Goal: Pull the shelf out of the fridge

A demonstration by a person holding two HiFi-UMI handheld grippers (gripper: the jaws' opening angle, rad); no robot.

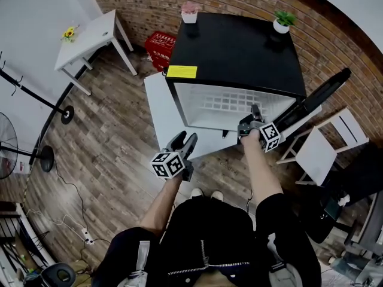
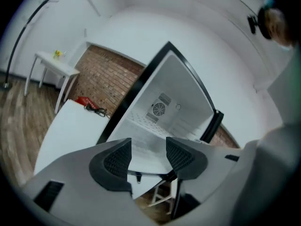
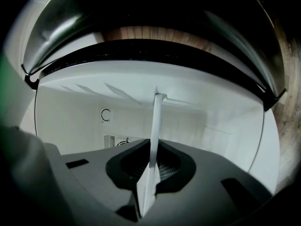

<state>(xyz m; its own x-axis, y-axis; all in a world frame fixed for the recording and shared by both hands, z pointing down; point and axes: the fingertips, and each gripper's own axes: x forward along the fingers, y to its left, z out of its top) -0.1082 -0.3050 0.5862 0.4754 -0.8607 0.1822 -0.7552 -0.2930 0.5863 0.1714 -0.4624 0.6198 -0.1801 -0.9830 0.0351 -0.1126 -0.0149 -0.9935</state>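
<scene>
While its jaws stand wide apart with nothing between them, the left gripper (image 1: 184, 140) hovers low in front of the person, forearm bent, aimed at the open black fridge (image 1: 239, 52). Farther out, on an outstretched arm, the right gripper (image 1: 254, 115) has its jaws nearly together, clamped on a thin white edge, apparently the front lip of the shelf (image 1: 221, 103). The shelf lies inside the fridge's white cabinet. The door (image 1: 323, 94) hangs open at right; a green potted plant (image 1: 282, 21) tops the fridge.
</scene>
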